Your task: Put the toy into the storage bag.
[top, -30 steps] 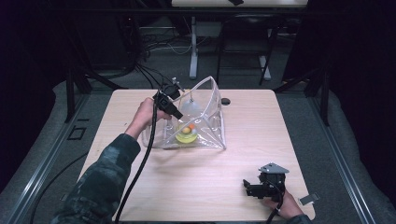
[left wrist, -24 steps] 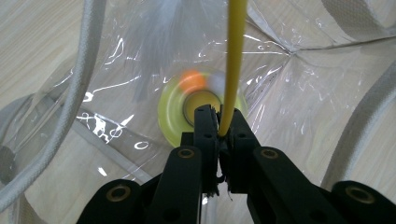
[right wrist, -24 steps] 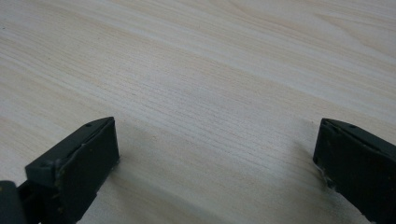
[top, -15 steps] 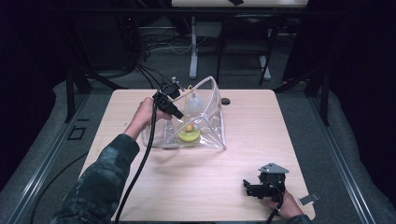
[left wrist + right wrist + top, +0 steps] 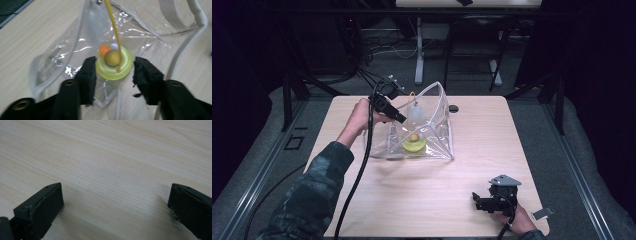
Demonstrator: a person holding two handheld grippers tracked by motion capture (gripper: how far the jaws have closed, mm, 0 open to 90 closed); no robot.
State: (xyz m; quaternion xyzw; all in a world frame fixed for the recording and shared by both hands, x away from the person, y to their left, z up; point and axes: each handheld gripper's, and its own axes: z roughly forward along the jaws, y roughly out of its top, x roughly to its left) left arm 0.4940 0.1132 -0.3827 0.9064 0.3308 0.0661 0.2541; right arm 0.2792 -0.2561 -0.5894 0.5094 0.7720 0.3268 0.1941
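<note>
The clear bag [image 5: 422, 130] stands propped open near the middle of the bench [image 5: 522, 145], its mouth facing up and toward the person. Inside on its floor lies a yellow-green cup [image 5: 114, 62] with a few small balls in it, one of them orange, and a thin yellow cord [image 5: 113, 27] hangs down over it.

The left tongs [image 5: 113, 75] hang over the bag's mouth, pointing down at the cup. Their jaws have just been opening and now stand apart either side of the cup as seen from above, with nothing pressed between the pads. The right tongs [image 5: 482, 202] rest far off at the near right corner of the bench, jaws wide apart over bare wood.

I'd reckon the bag is light and floppy: thin glossy film that will crumple, slide under the pads and sag once lifted. The stiffer places look like the white piped edge [image 5: 200, 15] and the webbing strap [image 5: 172, 12] at the rim, so those are where I'd pinch it, not the slick walls. The cup looks like a light, firm little thing, best taken across its rim, but the balls sit loose and would likely roll out if it tips
</note>
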